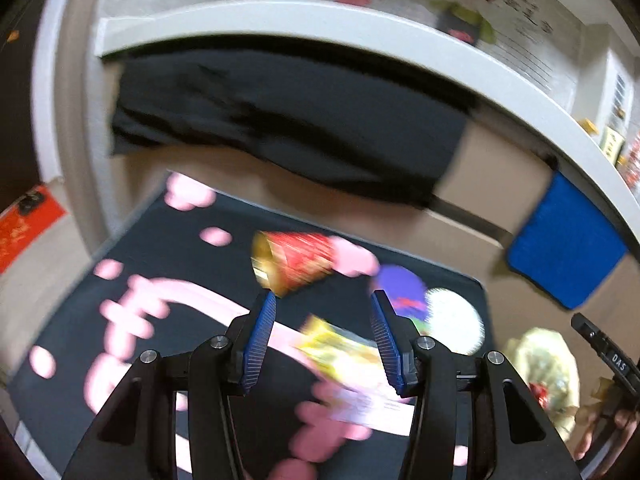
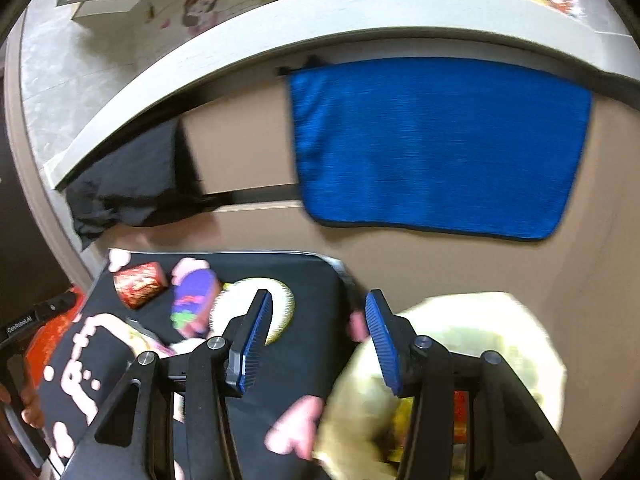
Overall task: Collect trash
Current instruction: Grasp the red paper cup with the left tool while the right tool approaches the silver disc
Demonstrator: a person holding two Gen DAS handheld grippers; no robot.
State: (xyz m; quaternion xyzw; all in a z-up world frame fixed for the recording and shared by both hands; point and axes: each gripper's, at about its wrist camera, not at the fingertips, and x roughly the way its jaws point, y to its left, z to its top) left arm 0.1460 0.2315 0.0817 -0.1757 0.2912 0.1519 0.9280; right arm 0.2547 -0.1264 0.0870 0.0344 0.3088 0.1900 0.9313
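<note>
Both tongs gape empty: left gripper (image 1: 323, 334) over the black mat (image 1: 168, 248) strewn with blurred wrappers, right gripper (image 2: 319, 336) above its edge beside what may be a trash bag (image 2: 500, 332).

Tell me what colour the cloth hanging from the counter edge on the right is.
Bright blue cloth with a dark edge; the right wrist view shows it best.

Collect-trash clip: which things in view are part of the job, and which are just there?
Job:
red wrapper
purple wrapper
yellow wrapper
white disc
trash bag
left claw and right claw, both open and empty

Just there:
black mat
blue towel
black cloth
counter
</note>
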